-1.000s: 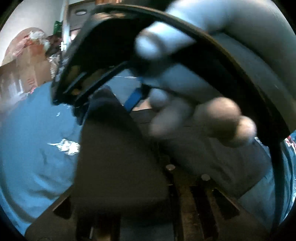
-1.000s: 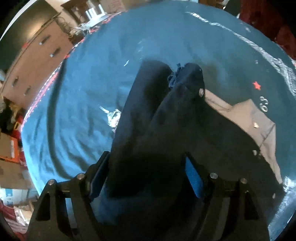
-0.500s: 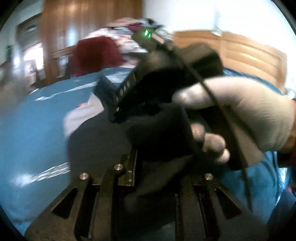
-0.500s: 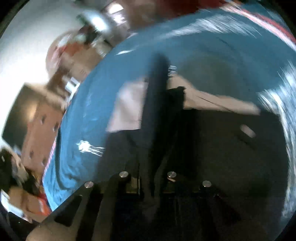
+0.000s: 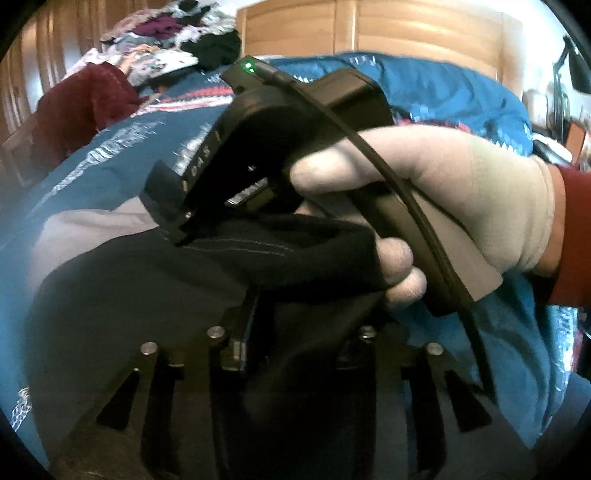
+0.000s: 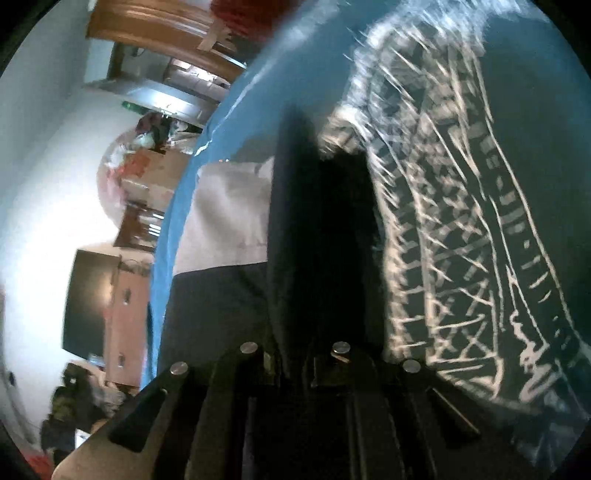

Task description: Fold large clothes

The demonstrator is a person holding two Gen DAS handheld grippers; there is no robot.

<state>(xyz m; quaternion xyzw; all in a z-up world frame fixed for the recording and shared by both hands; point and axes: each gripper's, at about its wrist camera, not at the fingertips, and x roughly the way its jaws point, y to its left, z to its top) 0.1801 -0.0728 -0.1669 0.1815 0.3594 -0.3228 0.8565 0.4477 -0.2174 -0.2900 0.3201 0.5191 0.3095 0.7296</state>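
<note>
In the left wrist view, the blur of half a second ago has cleared and the scene sits closer: the right gripper, which was farther up the frame, now fills the centre, its green light lit on top, with the gloved hand wrapped round its handle and a red sleeve at the wrist. The dark garment is bunched up into the left gripper, whose fingers are pressed together on a thick fold of it; the cloth's stitched hem runs across the frame from the right gripper's tip toward the gloved fingertips. A pale grey panel of the garment lies flat to the left on the blue bedspread. A pile of clothes sits at the far end of the bed before a wooden headboard. In the right wrist view, the camera has rolled since the earlier frame, so the bedspread now stands nearly on edge, with its white woven pattern sweeping down the right side. The right gripper pinches the garment between closed fingers; the held strip runs straight away from the camera, its long axis along the fingers, ending in a frayed-looking tip. The pale panel spreads to the left of that strip, lying on the bedspread. A dark screen on a cabinet shows at the left edge.
</note>
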